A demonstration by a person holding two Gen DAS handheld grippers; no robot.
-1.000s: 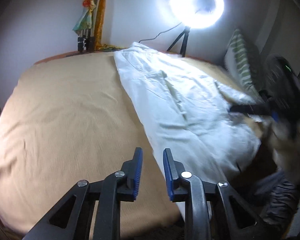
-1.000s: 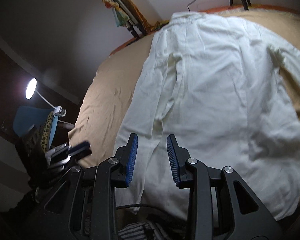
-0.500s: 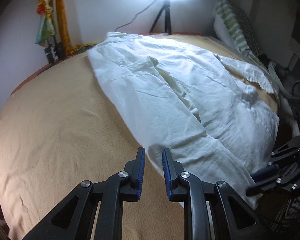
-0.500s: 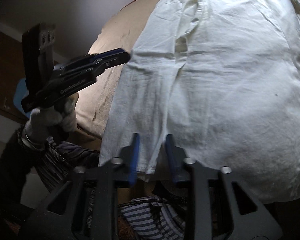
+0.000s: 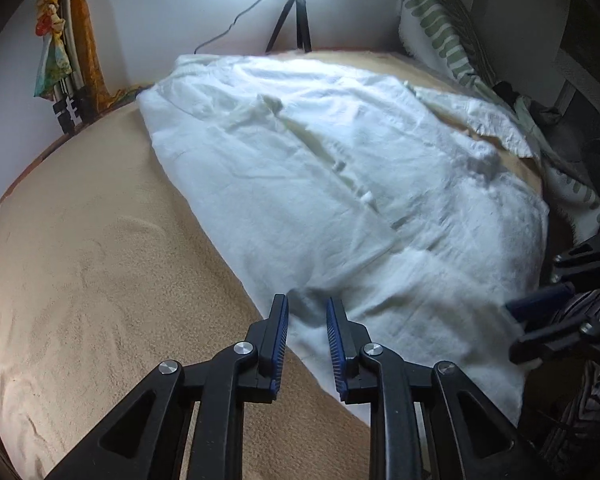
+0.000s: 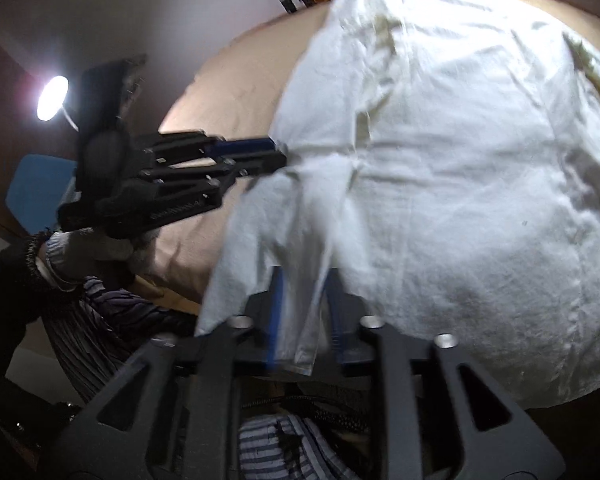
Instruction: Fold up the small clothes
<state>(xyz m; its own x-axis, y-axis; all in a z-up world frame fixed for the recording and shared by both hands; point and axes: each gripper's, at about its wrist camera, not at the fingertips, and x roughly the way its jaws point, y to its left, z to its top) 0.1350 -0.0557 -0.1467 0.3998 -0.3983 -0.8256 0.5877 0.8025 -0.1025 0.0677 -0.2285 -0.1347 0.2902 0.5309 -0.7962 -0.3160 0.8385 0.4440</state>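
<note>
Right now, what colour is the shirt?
White shirt, clearest in the left wrist view.

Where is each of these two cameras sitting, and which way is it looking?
Left wrist view: rides on the left gripper, looking forward along its open fingers over the tan blanket at the white garment; the right gripper shows at the right edge.
Right wrist view: rides on the right gripper, looking at the garment's near hem, which hangs between its fingers; the left gripper, a gloved hand and striped clothing below show.
Shared: the garment, the blanket, and each other's gripper.
</note>
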